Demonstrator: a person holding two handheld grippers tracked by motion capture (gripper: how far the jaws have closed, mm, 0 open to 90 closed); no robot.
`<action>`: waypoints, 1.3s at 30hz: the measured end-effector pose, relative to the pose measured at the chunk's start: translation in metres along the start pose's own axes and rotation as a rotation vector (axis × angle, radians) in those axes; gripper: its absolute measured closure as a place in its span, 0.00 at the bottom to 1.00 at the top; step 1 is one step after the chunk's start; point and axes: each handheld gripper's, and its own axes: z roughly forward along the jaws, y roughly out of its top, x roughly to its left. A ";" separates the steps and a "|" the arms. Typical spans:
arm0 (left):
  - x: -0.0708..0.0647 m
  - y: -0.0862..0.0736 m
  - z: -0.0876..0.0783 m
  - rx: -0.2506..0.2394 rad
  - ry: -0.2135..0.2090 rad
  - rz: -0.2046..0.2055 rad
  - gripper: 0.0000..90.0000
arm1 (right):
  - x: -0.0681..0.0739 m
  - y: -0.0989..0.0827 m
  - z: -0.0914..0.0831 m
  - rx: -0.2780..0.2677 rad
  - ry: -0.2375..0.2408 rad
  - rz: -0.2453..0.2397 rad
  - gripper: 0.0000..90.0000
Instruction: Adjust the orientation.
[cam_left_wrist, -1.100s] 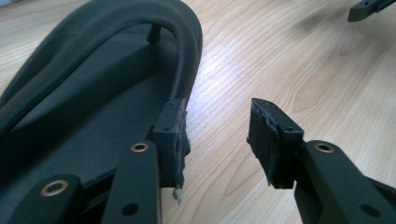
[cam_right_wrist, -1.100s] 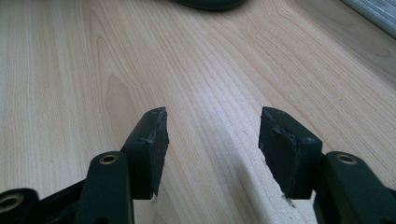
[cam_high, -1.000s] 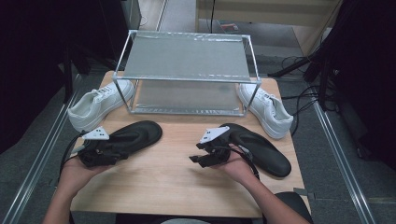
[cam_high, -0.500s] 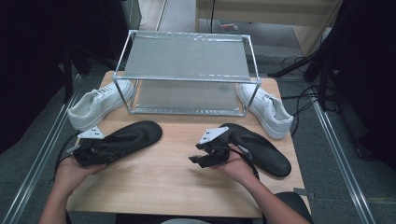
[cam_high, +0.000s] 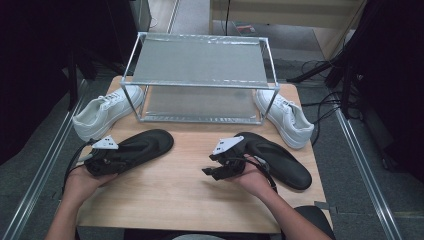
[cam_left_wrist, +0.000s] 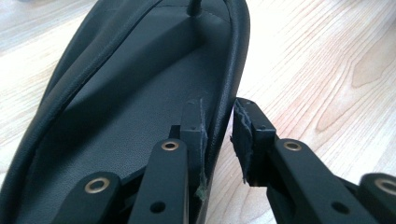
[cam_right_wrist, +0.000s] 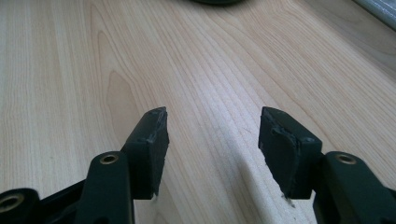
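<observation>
Black leather-look slipper (cam_high: 135, 150) lies at about eight o'clock on the wooden table (cam_high: 180, 200), its toe aimed toward two o'clock. The left gripper (cam_high: 102, 159) sits at its heel end. In the left gripper view its jaws have just been closing and now straddle the slipper's raised side rim (cam_left_wrist: 229, 93): one pad (cam_left_wrist: 192, 123) rests inside on the insole, the other pad (cam_left_wrist: 245, 133) stands just outside the rim with a thin gap visible (not yet pressing).

The right gripper (cam_high: 220, 167) hovers near the table's centre, jaws wide apart over bare wood, holding nothing. Just beside it, at four o'clock, lies the second black slipper (cam_high: 280, 160). A metal two-tier rack (cam_high: 200, 75) stands at twelve o'clock, with a white sneaker (cam_high: 102, 112) at ten o'clock and another white sneaker (cam_high: 285, 117) at two o'clock.
</observation>
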 end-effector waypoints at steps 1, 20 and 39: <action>0.000 0.001 -0.001 -0.003 0.001 0.006 0.84 | 0.000 0.000 0.000 0.001 -0.001 0.003 0.49; -0.023 0.038 -0.005 -0.037 -0.008 0.100 0.92 | -0.001 -0.012 -0.012 -0.003 -0.036 0.030 0.49; -0.059 0.078 0.027 0.007 -0.115 0.198 0.92 | -0.002 -0.029 -0.030 -0.040 -0.081 0.068 0.49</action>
